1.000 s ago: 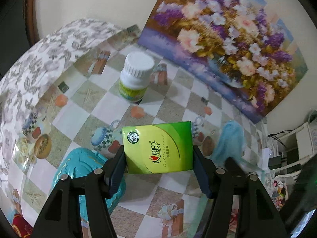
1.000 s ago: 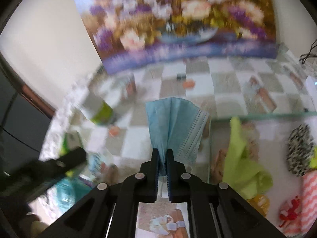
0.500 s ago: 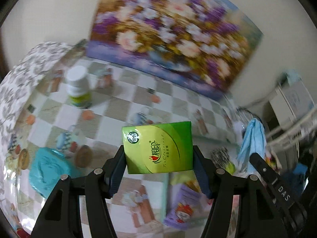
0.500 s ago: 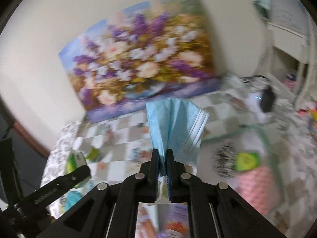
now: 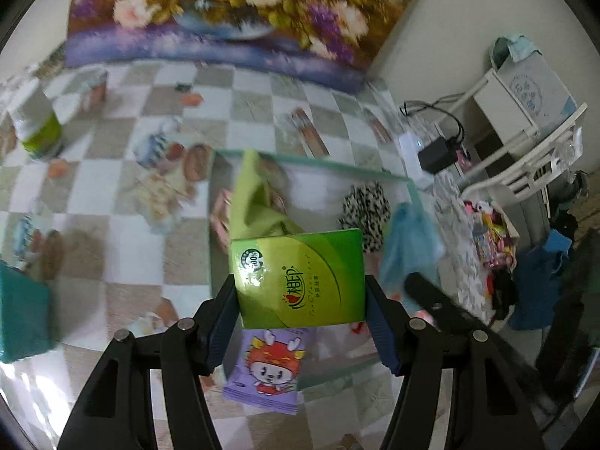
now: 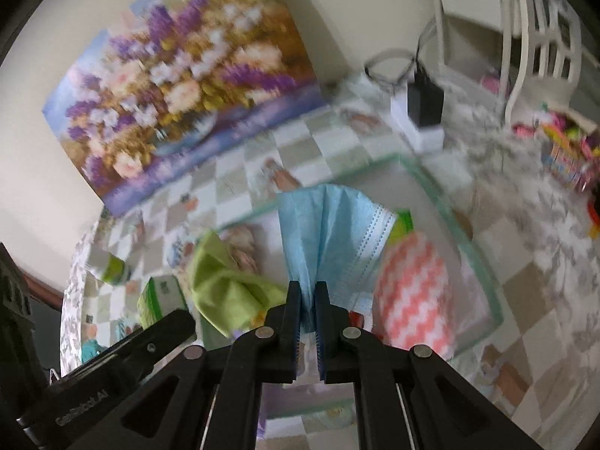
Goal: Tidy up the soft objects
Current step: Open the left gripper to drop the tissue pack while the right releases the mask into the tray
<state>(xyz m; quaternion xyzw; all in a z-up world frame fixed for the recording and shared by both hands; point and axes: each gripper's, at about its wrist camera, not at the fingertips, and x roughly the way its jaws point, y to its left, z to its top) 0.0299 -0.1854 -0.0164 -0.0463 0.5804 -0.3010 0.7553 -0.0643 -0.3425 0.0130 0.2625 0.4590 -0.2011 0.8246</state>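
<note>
A floral painting (image 5: 225, 11) leans against the cream wall (image 5: 450, 18) across the upper frame, standing on a checkered tablecloth (image 5: 123, 187). At right, a white chair (image 5: 525, 157) and a black power adapter (image 5: 437, 153).

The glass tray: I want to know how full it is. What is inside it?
In the glass tray: a green cloth, a spotted scrunchie and a purple packet. The held tissue pack and mask cover the rest.

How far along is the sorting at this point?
Done: green cloth, spotted item and purple packet lie in the glass tray. In hand: left tool holds the tissue pack; right tool holds the blue mask. Left: dropping both in.
</note>
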